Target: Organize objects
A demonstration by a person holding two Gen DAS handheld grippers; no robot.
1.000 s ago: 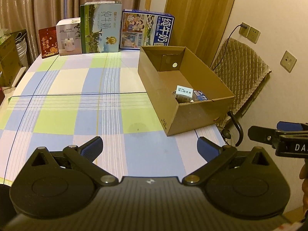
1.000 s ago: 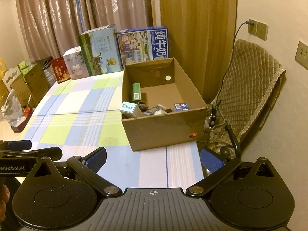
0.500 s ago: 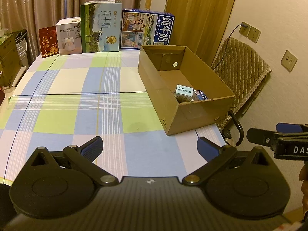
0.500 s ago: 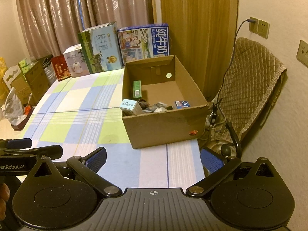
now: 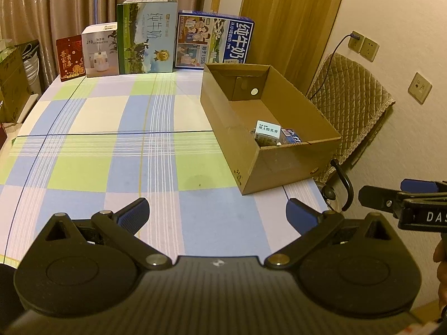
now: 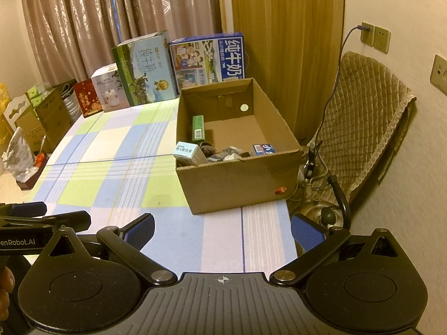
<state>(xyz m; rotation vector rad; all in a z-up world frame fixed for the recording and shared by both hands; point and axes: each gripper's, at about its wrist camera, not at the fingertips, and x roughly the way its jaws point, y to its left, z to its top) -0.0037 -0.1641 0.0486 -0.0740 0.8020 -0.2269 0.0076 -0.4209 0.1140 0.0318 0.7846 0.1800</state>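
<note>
An open cardboard box (image 5: 279,164) (image 6: 237,181) stands on the checked tablecloth (image 5: 111,150) (image 6: 111,173) at the table's right end. Inside lie several small packs: a white carton (image 5: 267,131) (image 6: 186,150), a green pack (image 6: 197,127) leaning on the left wall, a blue pack (image 5: 290,135) (image 6: 264,148) and dark wrappers (image 6: 223,153). My left gripper (image 5: 217,213) hovers open over the near table edge, nothing between its fingers. My right gripper (image 6: 222,229) is open too, a little nearer the box, and empty. Each gripper shows at the edge of the other's view.
Milk cartons and gift boxes (image 5: 148,36) (image 6: 206,58) line the table's far edge by the curtain. A quilted chair (image 5: 352,103) (image 6: 363,117) with cables and a kettle (image 6: 321,212) stands right of the table. Boxes and bags (image 6: 33,122) sit on the floor at the left.
Both views have shifted only slightly; the right gripper has risen a little. Nothing has been picked up or set down, and both grippers stay open.
</note>
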